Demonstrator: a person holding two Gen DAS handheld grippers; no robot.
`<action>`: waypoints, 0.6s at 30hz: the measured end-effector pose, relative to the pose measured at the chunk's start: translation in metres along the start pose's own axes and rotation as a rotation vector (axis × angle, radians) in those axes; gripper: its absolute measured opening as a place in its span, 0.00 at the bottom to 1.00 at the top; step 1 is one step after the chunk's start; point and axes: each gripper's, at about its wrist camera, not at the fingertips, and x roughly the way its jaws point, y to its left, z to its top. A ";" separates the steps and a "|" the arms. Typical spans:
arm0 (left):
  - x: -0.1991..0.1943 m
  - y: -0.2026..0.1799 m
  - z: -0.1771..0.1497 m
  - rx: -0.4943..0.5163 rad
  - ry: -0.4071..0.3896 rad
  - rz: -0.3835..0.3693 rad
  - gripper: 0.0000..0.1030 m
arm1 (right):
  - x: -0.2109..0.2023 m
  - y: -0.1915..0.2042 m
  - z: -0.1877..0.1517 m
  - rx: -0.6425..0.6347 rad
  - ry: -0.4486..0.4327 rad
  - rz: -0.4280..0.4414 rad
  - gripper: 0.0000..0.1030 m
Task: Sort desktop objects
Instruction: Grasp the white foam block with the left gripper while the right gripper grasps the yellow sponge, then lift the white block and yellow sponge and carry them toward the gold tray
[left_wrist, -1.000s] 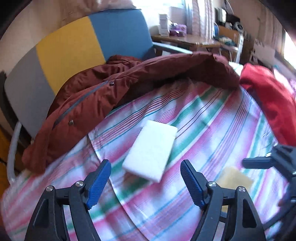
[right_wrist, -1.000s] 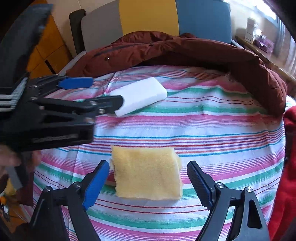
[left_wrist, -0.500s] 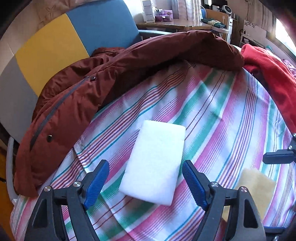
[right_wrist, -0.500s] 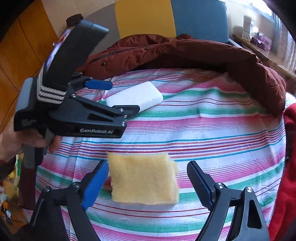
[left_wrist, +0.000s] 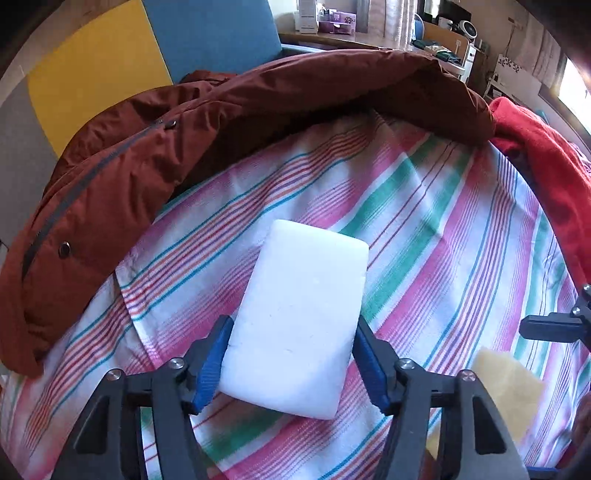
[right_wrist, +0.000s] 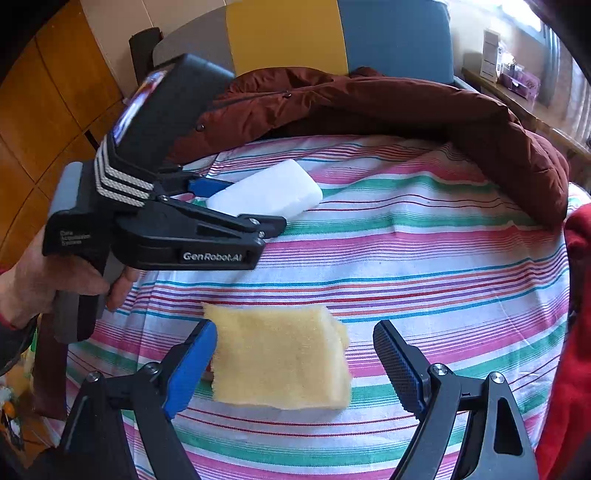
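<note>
Left wrist view: I have the left gripper (left_wrist: 291, 360) straddling the near end of the white sponge block (left_wrist: 303, 317), which lies flat on the striped cloth (left_wrist: 424, 229) with its long axis running toward 12 o'clock. The jaws stand roughly block-width apart. The blue pad at 9 o'clock sits against the block's side; the pad at 3 o'clock looks just at its edge, though I cannot tell whether either is pressing. I judge this a pre-grasp alignment across the narrow dimension, not a confirmed hold.

Right wrist view: the right gripper (right_wrist: 295, 363) is wide open over the yellow sponge (right_wrist: 280, 363), which also rests on the cloth. Its left pad (right_wrist: 192, 369) is touching or just beside the sponge's edge at 9 o'clock; the right pad (right_wrist: 397, 365) stands apart from it at 3 o'clock. Nothing is held. The offset suggests the gripper needs centring before closing.

A brown jacket (right_wrist: 369, 107) is heaped along the cloth's far edge at 12 o'clock, and a red garment (left_wrist: 546, 166) lies at 2 o'clock; both are clear of the two sponges.
</note>
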 end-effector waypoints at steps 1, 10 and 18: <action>-0.001 -0.001 -0.001 -0.003 0.000 0.007 0.61 | 0.000 0.000 0.000 -0.001 0.001 -0.001 0.82; -0.022 -0.003 -0.026 -0.124 0.035 0.064 0.60 | 0.001 0.010 -0.003 -0.064 0.003 0.024 0.62; -0.078 -0.006 -0.053 -0.273 -0.005 0.100 0.59 | 0.000 0.006 -0.005 -0.033 0.002 0.034 0.79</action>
